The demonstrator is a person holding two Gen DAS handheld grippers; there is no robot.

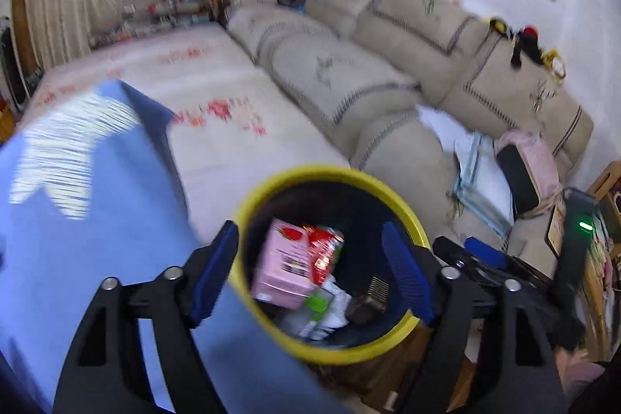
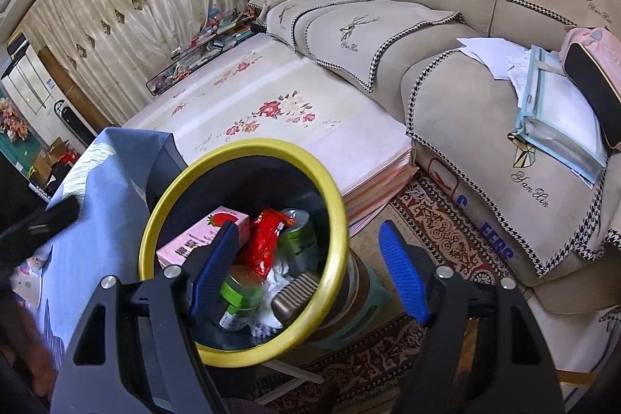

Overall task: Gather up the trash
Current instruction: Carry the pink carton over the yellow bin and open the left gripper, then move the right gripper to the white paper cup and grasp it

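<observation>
Blue cloth [image 2: 97, 220] covers the bench at far left, its edge touching the yellow-rimmed bin [image 2: 341, 243]. Left gripper [image 1: 310, 274]: jaws spread wide over the bin mouth, nothing between the blue pads, nothing held; left-wrist view is motion-blurred. Bin contents, left to right in the right-wrist view: pink carton [image 2: 202, 239] with a strawberry print, lying tilted against the near-left wall; green-labelled jar [image 2: 238, 297] below it; red foil wrapper [image 2: 268, 243] standing up in the middle; green can [image 2: 299, 231] behind the wrapper; crumpled white tissue [image 2: 277, 278]; a brown ribbed item [image 2: 297, 291] at the right wall, type cannot be told. Right gripper [image 2: 310, 274]: jaws wide apart, empty, left pad over the bin's inside, right pad outside the rim over the patterned rug [image 2: 438, 231]. Bin stands on a pale green stool [image 2: 365, 309]. Behind the bin, a floral-print mat [image 2: 271, 96]. Further right, a beige sofa [image 2: 465, 26] carrying papers [image 2: 493, 53] and a clear blue-edged folder [image 2: 559, 119].
</observation>
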